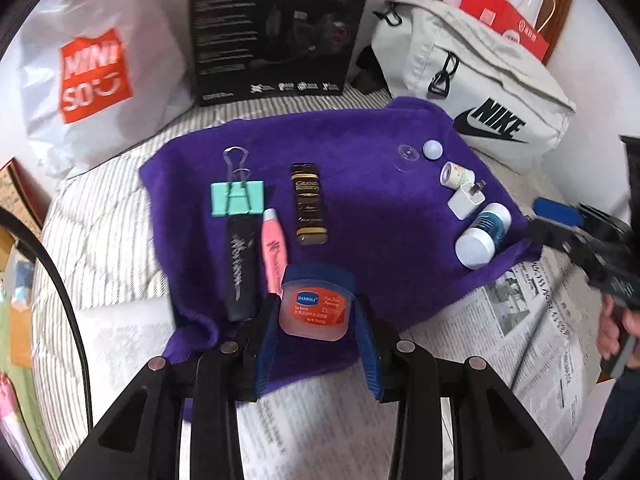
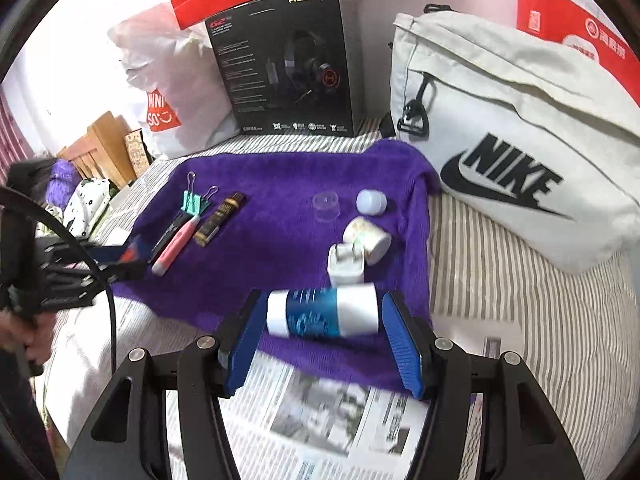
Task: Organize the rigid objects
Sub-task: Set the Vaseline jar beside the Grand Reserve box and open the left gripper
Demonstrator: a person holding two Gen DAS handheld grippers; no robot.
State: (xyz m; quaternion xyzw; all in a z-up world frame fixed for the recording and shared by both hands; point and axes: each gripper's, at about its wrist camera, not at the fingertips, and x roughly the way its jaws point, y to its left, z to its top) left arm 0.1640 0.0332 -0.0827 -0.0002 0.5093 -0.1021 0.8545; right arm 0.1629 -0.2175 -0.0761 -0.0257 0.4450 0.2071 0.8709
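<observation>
Lying at the purple towel near edge, blue-white bottle between parted right tool pads

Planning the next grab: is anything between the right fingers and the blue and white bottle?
Nothing visible. The bottle lies on the purple cloth straight ahead of the open right gripper; the white plug sits beyond it.

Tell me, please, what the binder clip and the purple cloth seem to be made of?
Binder clip: probably metal, with a mint painted body and thin shiny wire handles. Purple cloth: a soft fabric, likely terry or microfibre, matt, with a fuzzy pile and folded edges.
</observation>
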